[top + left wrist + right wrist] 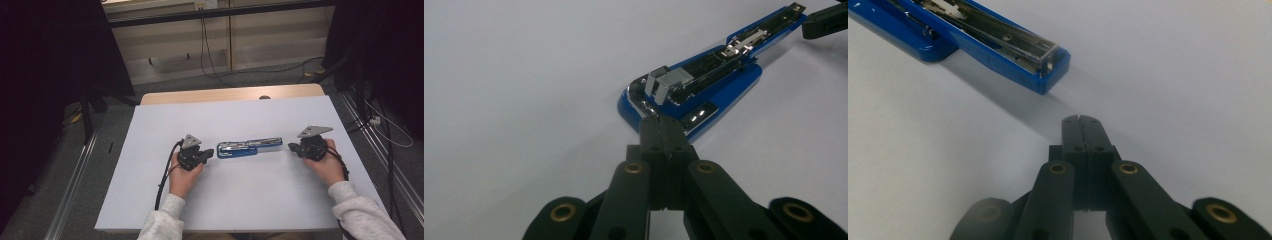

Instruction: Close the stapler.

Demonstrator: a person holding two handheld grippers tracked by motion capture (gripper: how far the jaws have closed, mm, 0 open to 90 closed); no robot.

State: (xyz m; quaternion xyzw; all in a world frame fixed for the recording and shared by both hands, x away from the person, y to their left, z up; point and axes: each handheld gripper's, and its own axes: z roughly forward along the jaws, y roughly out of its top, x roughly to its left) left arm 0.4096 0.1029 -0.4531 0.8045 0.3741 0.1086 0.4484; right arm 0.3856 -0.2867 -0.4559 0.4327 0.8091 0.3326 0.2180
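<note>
Grippers flank an opened blue stapler (249, 147) at the centre of the high view, lying flat on a pale, matte table (240, 200). The left gripper (206, 156) sits at the stapler's left end, jaws pressed together with nothing between them; in the left gripper view its black tips (660, 131) rest just at the rounded blue heel, and whether they touch it cannot be told. The right gripper (292, 148) waits near the right end, jaws likewise closed and empty; in the right gripper view the stapler's squared tip (1050, 65) lies in the upper left of the frame, apart from the tips (1081, 127).

Judged from this, the work has scarcely begun: nothing is gripped or lifted, and the stapler's handling lies ahead.

Glossy blue plastic shells a bright chrome staple channel, long and tapering, with a small grey metal block near the heel. Both grippers are matte black plastic with brass-ringed pivots.
</note>
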